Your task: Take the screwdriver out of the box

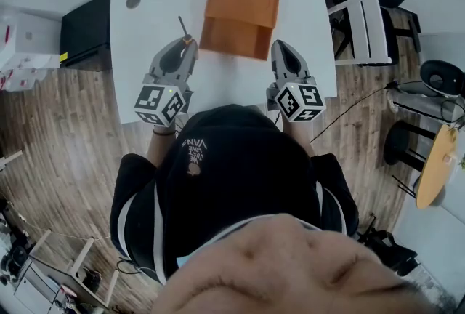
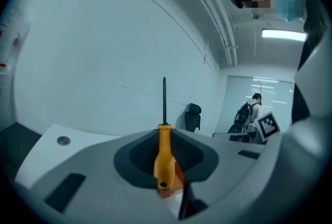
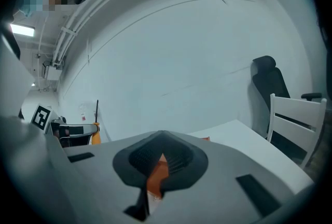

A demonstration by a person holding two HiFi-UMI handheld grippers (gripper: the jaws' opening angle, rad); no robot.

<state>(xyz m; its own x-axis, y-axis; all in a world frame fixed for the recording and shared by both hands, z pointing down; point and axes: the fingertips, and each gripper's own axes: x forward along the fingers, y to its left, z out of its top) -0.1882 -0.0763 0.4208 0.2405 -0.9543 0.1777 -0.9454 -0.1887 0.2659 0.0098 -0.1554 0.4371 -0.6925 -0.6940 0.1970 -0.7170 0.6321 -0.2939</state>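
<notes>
Cap: the person's black cap (image 1: 218, 182) is nearest in the head view, with both grippers held out beyond it over the white table (image 1: 225, 83)

Left gripper: the left gripper (image 1: 187, 43) has its jaws partly closed and clamped on the orange handle of the screwdriver (image 2: 164, 158), one pad on each side

Right gripper: the right gripper (image 1: 282, 46) has its jaws drawn together at the tips; the orange in the slit behind them looks like cardboard seen through it, so I judge that it grips nothing

Screwdriver position: already out of the box, in the left jaws, above bare table just off the box's near left corner

Long axis: crosswise to the jaws; in the left gripper view the dark shaft stands straight up past the fingertips and the handle's butt hangs below the pads

Box: the orange cardboard box (image 1: 234, 36) sits on the table beyond the grippers, to the right of the screwdriver and not touching it; the right gripper's tips are at its near right corner

Nearer hand: the left holds the tool, the right is closer to the box

Progress: extraction looks done; what remains, in my judgement, is carrying the tool away or laying it on the open table to the left

Risk: the grip is low on the handle, so the tall shaft could swing if the wrist rolls

Far edge: a round cable port (image 1: 133, 1) marks the table's far left corner
</notes>
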